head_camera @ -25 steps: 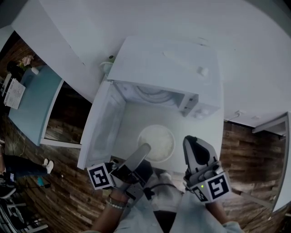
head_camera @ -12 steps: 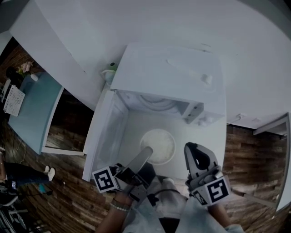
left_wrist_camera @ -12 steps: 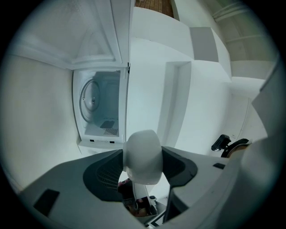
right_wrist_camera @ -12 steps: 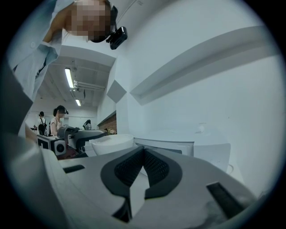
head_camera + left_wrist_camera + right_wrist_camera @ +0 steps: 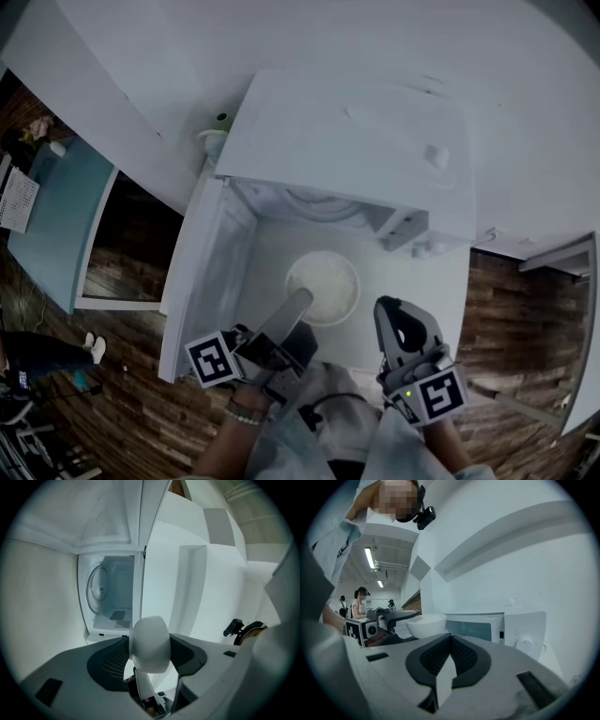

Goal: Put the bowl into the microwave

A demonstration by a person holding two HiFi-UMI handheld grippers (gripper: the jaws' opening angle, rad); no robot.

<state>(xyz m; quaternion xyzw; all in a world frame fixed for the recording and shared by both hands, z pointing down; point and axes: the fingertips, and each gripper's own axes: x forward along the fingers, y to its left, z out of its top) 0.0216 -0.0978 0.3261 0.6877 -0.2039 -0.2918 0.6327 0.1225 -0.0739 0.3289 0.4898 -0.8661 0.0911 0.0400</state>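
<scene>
A white bowl (image 5: 322, 287) hangs in front of the open white microwave (image 5: 356, 150), level with its opening. My left gripper (image 5: 298, 305) is shut on the bowl's near rim, and the rim (image 5: 149, 644) shows clamped between its jaws in the left gripper view. Beyond it lies the lit cavity (image 5: 112, 597) with the round turntable (image 5: 314, 202). My right gripper (image 5: 394, 314) hovers to the right of the bowl, shut with nothing in it. From the right gripper view the bowl (image 5: 425, 624) and the left gripper (image 5: 384, 618) appear left of the microwave's control panel (image 5: 525, 634).
The microwave door (image 5: 202, 272) is swung wide open to the left. A small green object (image 5: 220, 122) sits behind the microwave's left corner. A white wall rises behind. People stand far off in the room (image 5: 360, 603).
The bowl stays held in the left gripper before the opening, edging slightly toward it. The right gripper keeps its place beside it, still shut.
</scene>
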